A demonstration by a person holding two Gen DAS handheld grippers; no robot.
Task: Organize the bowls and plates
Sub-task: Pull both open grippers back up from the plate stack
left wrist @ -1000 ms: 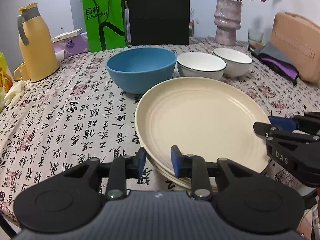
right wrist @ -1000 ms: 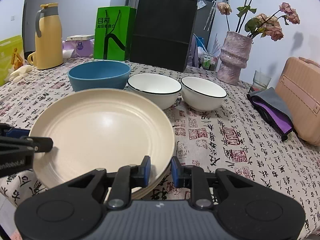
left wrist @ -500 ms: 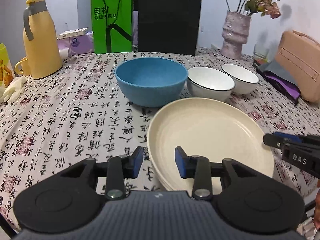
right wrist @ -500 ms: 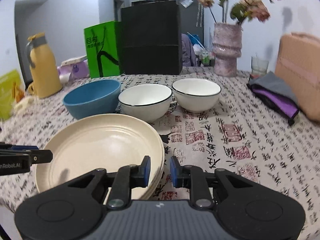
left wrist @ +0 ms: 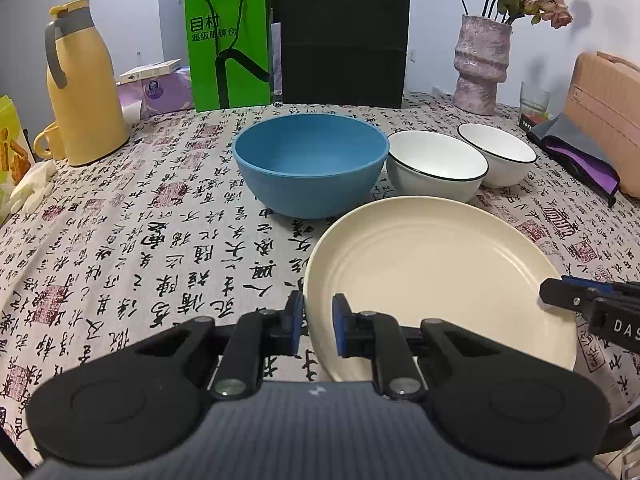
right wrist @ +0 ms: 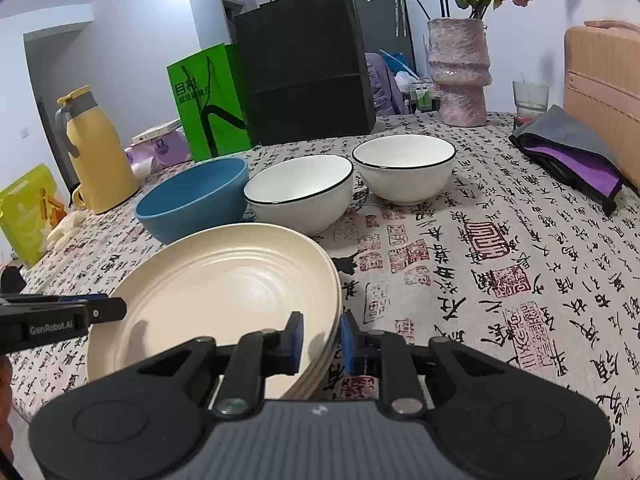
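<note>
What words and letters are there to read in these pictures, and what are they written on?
"目村" in big white characters on the green bag; the smaller white line under it is too blurred to read.
"GenRobot.AI" on the left gripper.
"DAS", cut off at the picture's edge, on the right gripper.
Black calligraphy and red seals on the tablecloth: too distorted to read.
Purple pack: print too small.

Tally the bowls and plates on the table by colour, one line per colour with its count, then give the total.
Blue bowl: 1
White bowls with dark rims: 2
Cream plates: a stack, and at least 2 rim edges show at its near side; the exact number cannot be told
Total: at least 5 dishes
</note>
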